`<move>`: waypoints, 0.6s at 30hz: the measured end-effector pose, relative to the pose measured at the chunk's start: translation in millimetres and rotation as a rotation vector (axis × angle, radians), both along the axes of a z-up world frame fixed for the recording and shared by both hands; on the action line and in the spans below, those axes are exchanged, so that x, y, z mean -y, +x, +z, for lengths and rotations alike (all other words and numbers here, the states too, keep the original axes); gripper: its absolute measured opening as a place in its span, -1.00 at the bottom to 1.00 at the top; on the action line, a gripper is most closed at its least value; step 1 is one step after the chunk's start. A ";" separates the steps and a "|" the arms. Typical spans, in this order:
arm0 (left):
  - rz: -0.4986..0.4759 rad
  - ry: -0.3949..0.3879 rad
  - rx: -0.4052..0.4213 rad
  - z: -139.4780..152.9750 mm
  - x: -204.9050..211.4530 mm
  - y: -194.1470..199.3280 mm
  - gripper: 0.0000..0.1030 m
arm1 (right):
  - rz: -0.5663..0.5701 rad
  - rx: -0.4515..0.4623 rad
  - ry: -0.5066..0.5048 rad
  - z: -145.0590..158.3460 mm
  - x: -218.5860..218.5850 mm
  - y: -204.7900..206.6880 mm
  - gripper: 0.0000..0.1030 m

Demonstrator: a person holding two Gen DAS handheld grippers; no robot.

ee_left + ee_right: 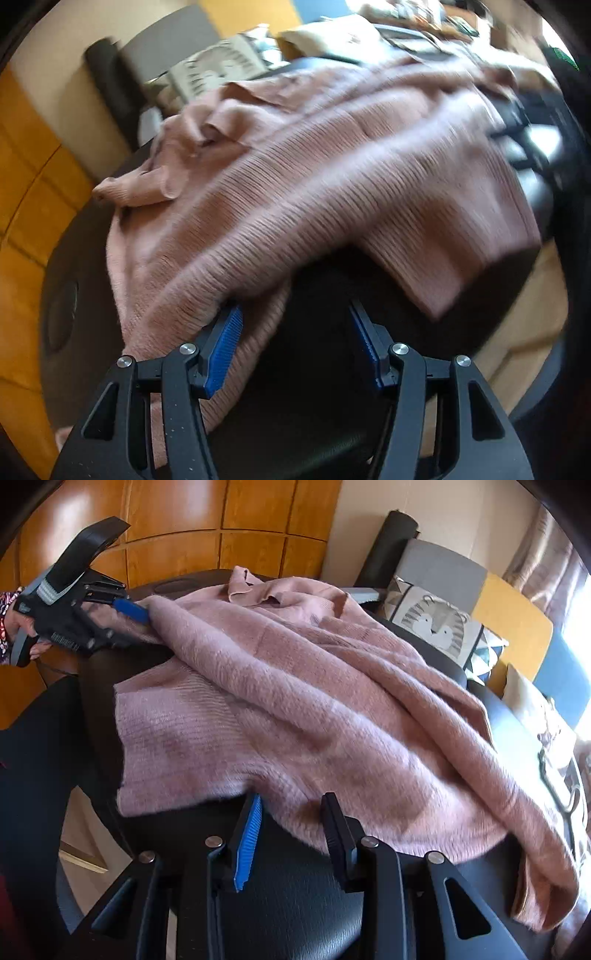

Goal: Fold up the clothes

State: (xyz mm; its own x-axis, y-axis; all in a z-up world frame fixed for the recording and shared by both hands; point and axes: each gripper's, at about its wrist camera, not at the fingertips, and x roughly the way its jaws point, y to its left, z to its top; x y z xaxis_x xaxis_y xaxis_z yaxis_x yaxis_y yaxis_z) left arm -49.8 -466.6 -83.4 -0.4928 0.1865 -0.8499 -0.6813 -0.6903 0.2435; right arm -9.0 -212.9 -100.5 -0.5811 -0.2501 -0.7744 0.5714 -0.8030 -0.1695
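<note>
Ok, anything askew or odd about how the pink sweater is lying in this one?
Yes: the pink sweater lies rumpled and crooked on the dark table, with one side spilling past the table edge. Both tongs, left and right, are open at its near edge. No damage visible.

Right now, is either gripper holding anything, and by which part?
Nothing is clamped. Both the left gripper and the right gripper are open at the near edge of the pink sweater; only fingertips touch the fabric.
</note>
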 end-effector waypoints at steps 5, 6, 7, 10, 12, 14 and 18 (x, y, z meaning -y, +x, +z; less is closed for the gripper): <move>-0.109 0.051 0.017 4.8 -6.4 15.1 0.17 | -0.013 0.027 -0.040 -0.4 3.9 -10.7 -0.33; -0.123 0.043 0.011 4.3 -11.6 15.0 0.17 | -0.018 0.034 -0.054 -0.7 2.9 -12.6 -0.32; -0.132 0.035 0.003 3.7 -17.3 14.6 0.17 | -0.023 0.041 -0.068 -1.0 2.0 -14.5 -0.32; -0.141 0.039 0.006 3.0 -28.1 10.2 0.17 | -0.056 0.081 -0.123 -1.0 -2.4 -21.0 -0.31; -0.152 0.063 0.026 4.2 -33.9 8.9 0.17 | -0.094 0.138 -0.168 1.2 -7.1 -27.1 -0.34; -0.166 0.082 0.040 4.8 -39.9 11.7 0.17 | -0.122 0.166 -0.184 2.8 -10.8 -30.1 -0.53; -0.209 0.115 0.049 4.0 -51.2 31.1 0.17 | -0.206 0.251 -0.363 1.5 -35.9 -26.8 -0.79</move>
